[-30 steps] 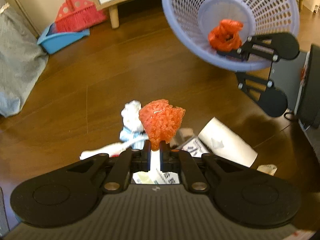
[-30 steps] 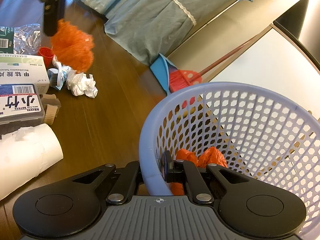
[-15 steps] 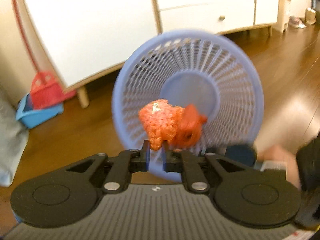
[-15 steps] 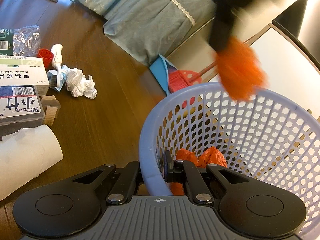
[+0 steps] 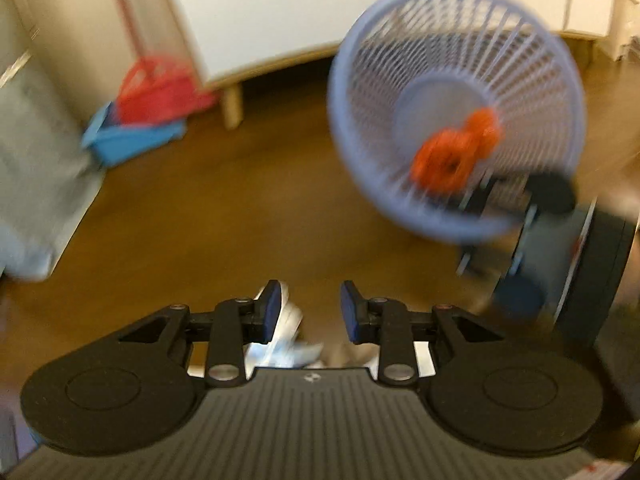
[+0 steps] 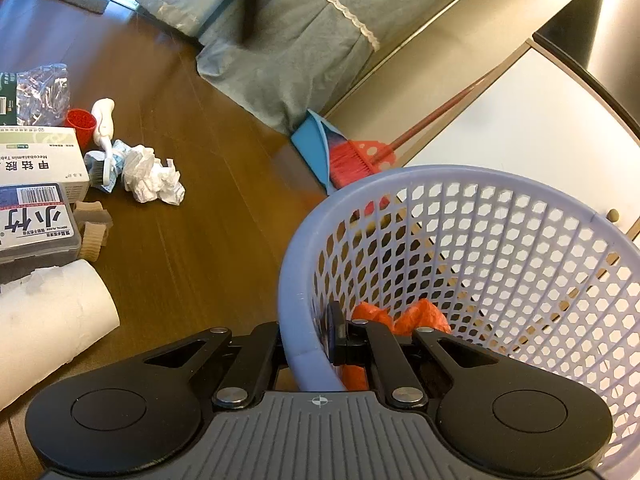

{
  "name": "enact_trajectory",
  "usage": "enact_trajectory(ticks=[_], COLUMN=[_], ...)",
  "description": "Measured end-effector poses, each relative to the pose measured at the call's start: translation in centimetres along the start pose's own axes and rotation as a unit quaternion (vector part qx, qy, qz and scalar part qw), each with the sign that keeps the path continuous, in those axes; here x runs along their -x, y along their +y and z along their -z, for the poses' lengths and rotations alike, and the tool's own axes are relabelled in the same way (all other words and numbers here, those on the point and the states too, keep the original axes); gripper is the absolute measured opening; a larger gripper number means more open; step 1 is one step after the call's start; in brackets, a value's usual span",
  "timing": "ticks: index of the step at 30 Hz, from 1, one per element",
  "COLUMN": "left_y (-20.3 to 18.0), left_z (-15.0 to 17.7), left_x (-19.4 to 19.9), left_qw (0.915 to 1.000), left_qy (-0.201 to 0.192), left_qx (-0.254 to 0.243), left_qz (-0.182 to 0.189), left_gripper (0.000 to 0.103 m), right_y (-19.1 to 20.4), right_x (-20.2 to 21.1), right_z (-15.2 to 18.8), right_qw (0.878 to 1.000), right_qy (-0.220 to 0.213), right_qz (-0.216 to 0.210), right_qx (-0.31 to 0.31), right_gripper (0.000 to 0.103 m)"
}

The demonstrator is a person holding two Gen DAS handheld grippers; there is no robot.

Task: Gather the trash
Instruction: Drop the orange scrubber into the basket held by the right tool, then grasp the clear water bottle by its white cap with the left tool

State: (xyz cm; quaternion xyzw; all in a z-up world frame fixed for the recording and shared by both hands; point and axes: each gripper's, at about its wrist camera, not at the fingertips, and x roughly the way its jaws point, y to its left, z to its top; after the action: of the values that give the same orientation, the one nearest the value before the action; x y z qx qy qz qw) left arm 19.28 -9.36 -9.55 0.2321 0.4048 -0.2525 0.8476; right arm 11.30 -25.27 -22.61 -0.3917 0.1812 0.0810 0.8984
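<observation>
My right gripper [image 6: 310, 334] is shut on the rim of a lavender mesh basket [image 6: 500, 240], which it holds tilted. Orange trash [image 6: 400, 316] lies at the basket's bottom. In the blurred left wrist view the basket [image 5: 456, 112] hangs at upper right with orange pieces [image 5: 452, 156] inside it, and the right gripper [image 5: 532, 196] shows dark at its lower rim. My left gripper [image 5: 306, 312] is open and empty, pulled back from the basket over the floor. A crumpled white tissue [image 6: 152, 180], a toothbrush [image 6: 102, 136] and boxes [image 6: 36, 160] lie on the brown floor.
A red broom [image 6: 352, 160] in a blue dustpan [image 6: 316, 148] leans by a white cabinet [image 6: 520, 120]. A grey-blue fabric bundle [image 6: 300, 40] sits behind. A white paper roll [image 6: 48, 312], a red cap [image 6: 82, 122] and crinkled plastic [image 6: 40, 92] lie at left.
My left gripper carried the orange knitted piece up over the basket, opened and let it go into the basket, then drew back and left. The right gripper kept holding the basket still.
</observation>
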Motion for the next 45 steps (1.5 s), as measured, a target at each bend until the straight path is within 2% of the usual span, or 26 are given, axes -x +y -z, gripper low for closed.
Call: enact_trajectory(ticks=[5,9,14,17,19,20,24,30,35,37,39,45], left_y=[1.8,1.9,1.1,1.1,1.4,1.6,1.4,0.6,0.0,-0.1,0.0,0.3], left_z=[6.4,10.9,14.1,16.0,17.0,17.5,19.4,21.2,21.7,21.6,21.6,21.7], left_x=[0.8,1.1,0.8,0.7,0.5,0.5,0.4,0.4,0.2,0.3,0.4,0.3], left_qw=[0.9977,0.9938,0.9890,0.9858,0.9807,0.9781,0.9693,0.9599,0.9558,0.9562,0.9557,0.9503], left_qy=[0.059,0.095,0.126,0.144,0.160,0.166,0.185,0.200,0.206,0.205,0.206,0.212], left_qx=[0.024,0.051,0.073,0.079,0.102,0.115,0.157,0.195,0.210,0.209,0.210,0.227], left_qz=[-0.025,-0.026,-0.024,-0.037,-0.050,-0.052,-0.041,-0.029,-0.008,-0.010,-0.012,-0.019], left_gripper=[0.028,0.031,0.033,0.040,0.053,0.056,0.067,0.065,0.049,0.041,0.038,0.037], right_y=[0.2,0.4,0.6,0.6,0.7,0.7,0.8,0.8,0.9,0.9,0.9,0.9], right_x=[-0.1,-0.2,-0.1,-0.1,0.0,0.0,0.0,0.0,0.0,0.0,-0.1,-0.1], right_z=[-0.1,0.0,0.1,0.1,0.1,0.1,0.1,0.1,0.1,0.1,0.1,0.1], right_qw=[1.000,1.000,1.000,1.000,1.000,1.000,1.000,1.000,1.000,1.000,1.000,1.000], right_qy=[0.003,0.004,0.006,0.006,0.006,0.007,0.007,0.008,0.009,0.008,0.009,0.009], right_qz=[0.000,0.000,0.000,0.000,0.000,0.000,0.000,0.000,-0.001,-0.001,-0.001,-0.001], right_qx=[0.004,0.009,0.012,0.013,0.015,0.015,0.016,0.017,0.018,0.018,0.017,0.018], right_gripper=[0.002,0.002,0.002,0.002,0.002,0.002,0.002,0.002,0.002,0.002,0.002,0.002])
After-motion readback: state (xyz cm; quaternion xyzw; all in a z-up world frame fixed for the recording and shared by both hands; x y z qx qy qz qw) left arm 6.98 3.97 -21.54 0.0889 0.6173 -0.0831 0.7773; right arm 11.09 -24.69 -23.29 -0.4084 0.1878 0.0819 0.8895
